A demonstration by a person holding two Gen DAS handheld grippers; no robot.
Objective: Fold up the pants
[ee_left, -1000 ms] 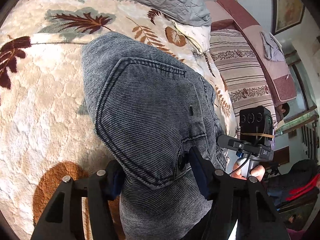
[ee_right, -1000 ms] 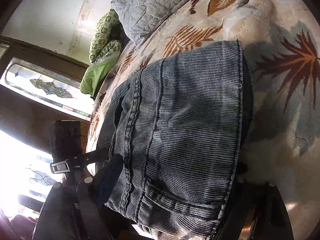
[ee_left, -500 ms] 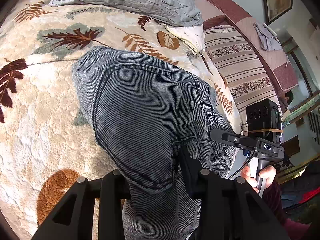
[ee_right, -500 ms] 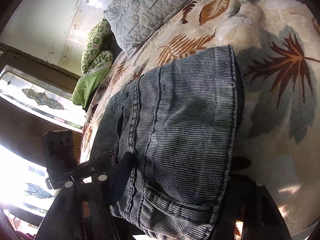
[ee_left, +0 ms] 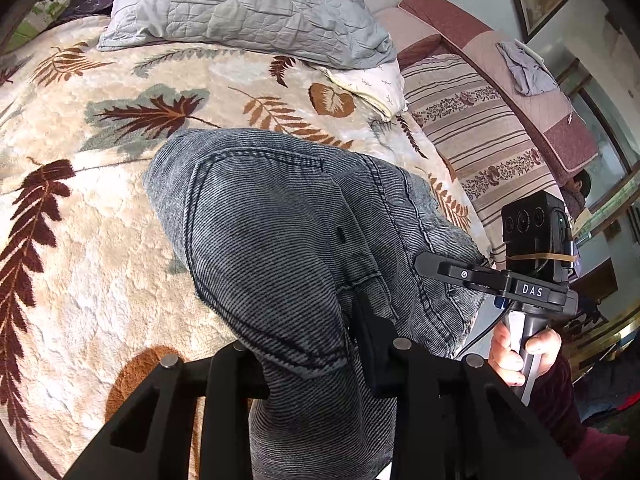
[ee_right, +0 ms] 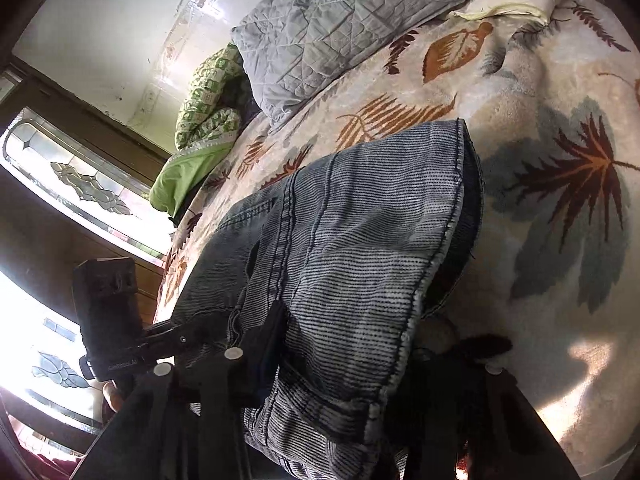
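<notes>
The grey-blue striped denim pants (ee_left: 280, 232) lie folded in a thick bundle on the leaf-patterned blanket (ee_left: 80, 240). My left gripper (ee_left: 308, 344) is shut on the near edge of the pants, with cloth bunched between its fingers. In the right wrist view the pants (ee_right: 352, 248) fill the middle. My right gripper (ee_right: 344, 364) is shut on the waistband end, and the cloth hides its right finger. The right gripper's handle and camera show in the left wrist view (ee_left: 532, 280), held by a hand. The left gripper's body shows in the right wrist view (ee_right: 116, 320).
A grey quilted pillow (ee_left: 248, 4) lies at the head of the bed. A striped cushion (ee_left: 480, 136) and a pink sofa cover (ee_left: 540, 92) are at the right. A green quilt (ee_right: 200, 120) is bundled by the window. A person (ee_left: 576, 188) sits at the far right.
Both grippers have closed from wide open onto the near edge of the pants. The bundle has bunched up and lifted slightly at that edge.
</notes>
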